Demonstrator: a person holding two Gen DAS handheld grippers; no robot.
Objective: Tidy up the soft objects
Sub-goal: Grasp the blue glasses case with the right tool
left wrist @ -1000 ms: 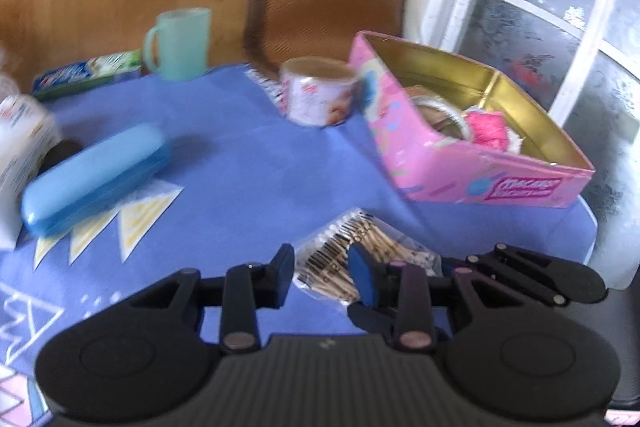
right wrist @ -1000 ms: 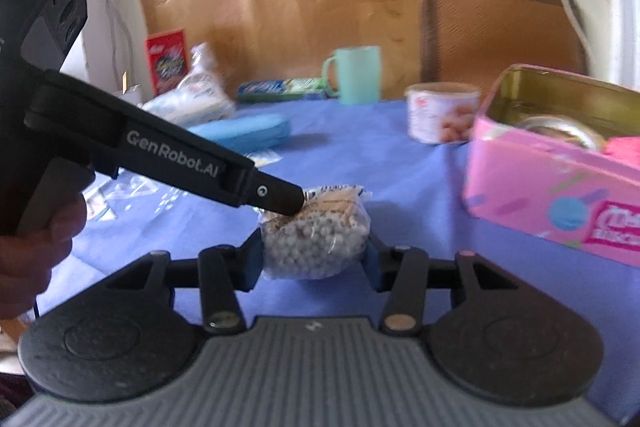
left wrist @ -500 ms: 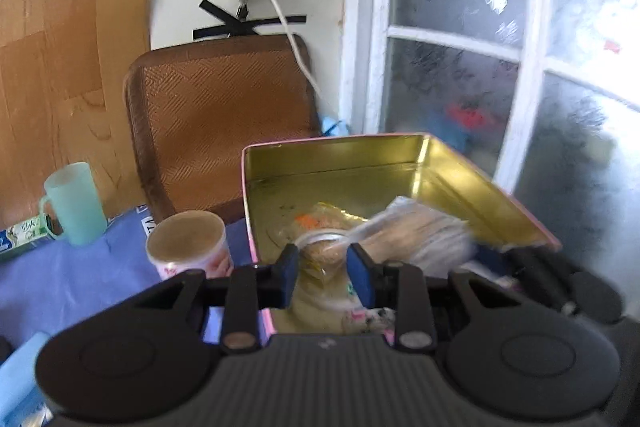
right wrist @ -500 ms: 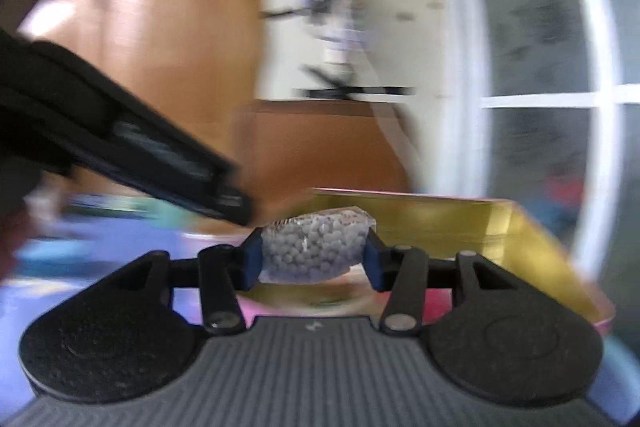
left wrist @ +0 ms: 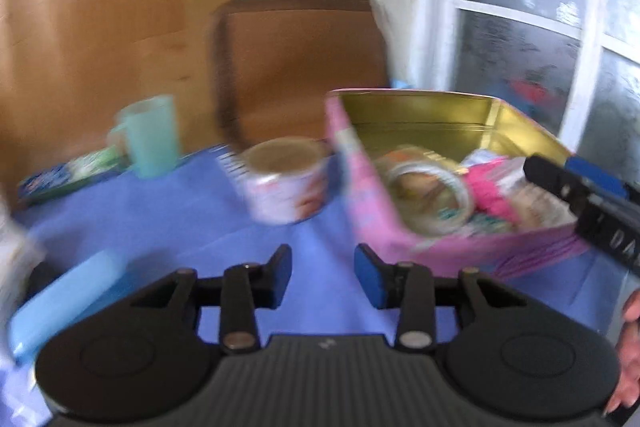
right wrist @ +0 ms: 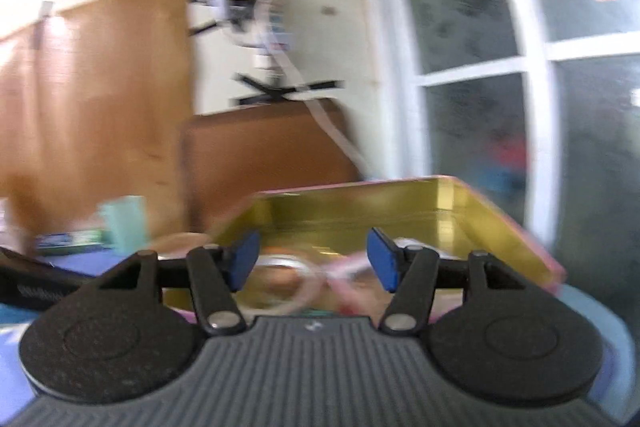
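Blue case [left wrist: 64,301] lying at counter [left wrist: 168,223] left; mint mug [left wrist: 150,137] and printed tub [left wrist: 284,183] standing mid-counter. Left hand-held gripper [left wrist: 323,277] hovering released, empty. Pink tin [left wrist: 440,247] holding soft packets [left wrist: 490,189]; right hand-held gripper [right wrist: 313,259] hanging released above it.

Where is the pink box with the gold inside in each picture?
Left wrist view: the pink box sits right of centre on the blue tablecloth, beyond and to the right of the open left gripper.
Right wrist view: the pink box fills the centre, right behind the open right gripper.
Shared landmark: the mint green cup, left of the box in both.
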